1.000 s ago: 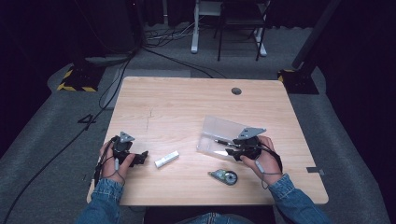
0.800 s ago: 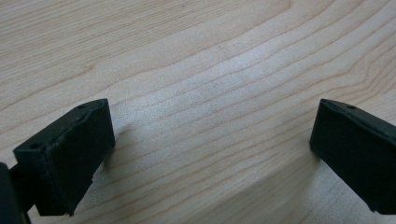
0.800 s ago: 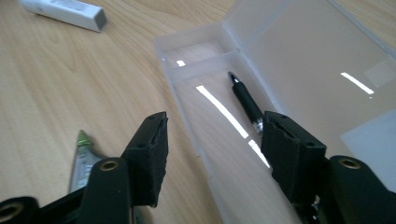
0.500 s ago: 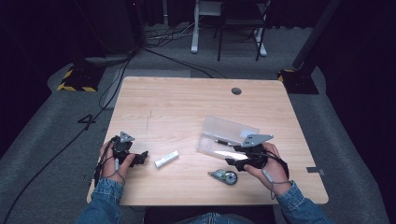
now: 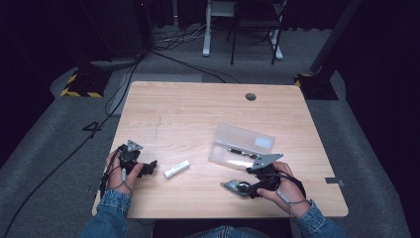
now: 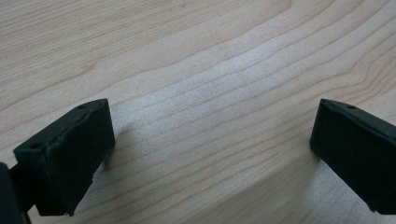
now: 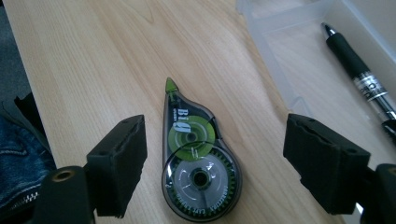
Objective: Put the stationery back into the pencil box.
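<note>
Wooden table (image 5: 198, 114) carries the correction-tape dispenser (image 7: 198, 163) near its front edge, between the just-opened, unclenched jaws of the right tool (image 7: 215, 163); next, close squarely on its body.

**Wooden table and what lies on it**

A light wooden table (image 5: 198, 114) is seen from above, with a round dark grommet (image 5: 250, 96) set near its far edge. A clear plastic case (image 5: 241, 146) lies right of centre. A correction tape dispenser (image 5: 237, 187) (green and clear) is found near the front edge, just beside the case. A small white stick (image 5: 177, 169) lies left of it, well apart.
</note>
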Demonstrator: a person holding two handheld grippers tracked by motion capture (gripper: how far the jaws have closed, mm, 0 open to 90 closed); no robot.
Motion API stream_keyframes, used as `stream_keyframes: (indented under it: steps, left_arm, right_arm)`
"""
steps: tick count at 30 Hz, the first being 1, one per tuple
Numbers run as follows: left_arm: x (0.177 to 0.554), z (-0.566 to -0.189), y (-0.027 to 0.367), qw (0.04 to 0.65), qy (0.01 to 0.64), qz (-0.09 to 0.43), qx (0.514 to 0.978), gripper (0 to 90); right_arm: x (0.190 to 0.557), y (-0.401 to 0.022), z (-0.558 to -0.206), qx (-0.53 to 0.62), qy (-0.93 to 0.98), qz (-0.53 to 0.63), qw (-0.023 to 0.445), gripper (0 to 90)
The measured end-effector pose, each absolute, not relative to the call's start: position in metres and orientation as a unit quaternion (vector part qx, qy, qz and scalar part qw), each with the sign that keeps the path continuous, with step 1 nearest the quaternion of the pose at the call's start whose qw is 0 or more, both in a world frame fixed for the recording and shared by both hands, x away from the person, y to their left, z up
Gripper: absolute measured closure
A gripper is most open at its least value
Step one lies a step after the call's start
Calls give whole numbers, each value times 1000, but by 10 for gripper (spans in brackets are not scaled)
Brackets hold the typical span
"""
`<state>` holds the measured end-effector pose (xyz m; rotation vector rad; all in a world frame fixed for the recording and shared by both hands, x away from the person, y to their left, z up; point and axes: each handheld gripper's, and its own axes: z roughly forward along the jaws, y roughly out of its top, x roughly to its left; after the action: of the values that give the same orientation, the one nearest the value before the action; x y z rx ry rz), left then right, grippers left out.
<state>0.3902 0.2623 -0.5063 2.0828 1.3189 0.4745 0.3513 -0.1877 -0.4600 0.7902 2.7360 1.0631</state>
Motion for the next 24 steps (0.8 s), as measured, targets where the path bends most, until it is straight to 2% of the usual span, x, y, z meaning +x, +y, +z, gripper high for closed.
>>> stream_keyframes:
  steps: [17,24]
  left_arm:
    - [390,-506,262,310,499,180,789,1]
    - [390,-506,262,310,499,180,789,1]
  right_arm:
    - [347,-177,-481,246,910,330,37,213]
    - [347,-177,-485,245,914,323,37,266]
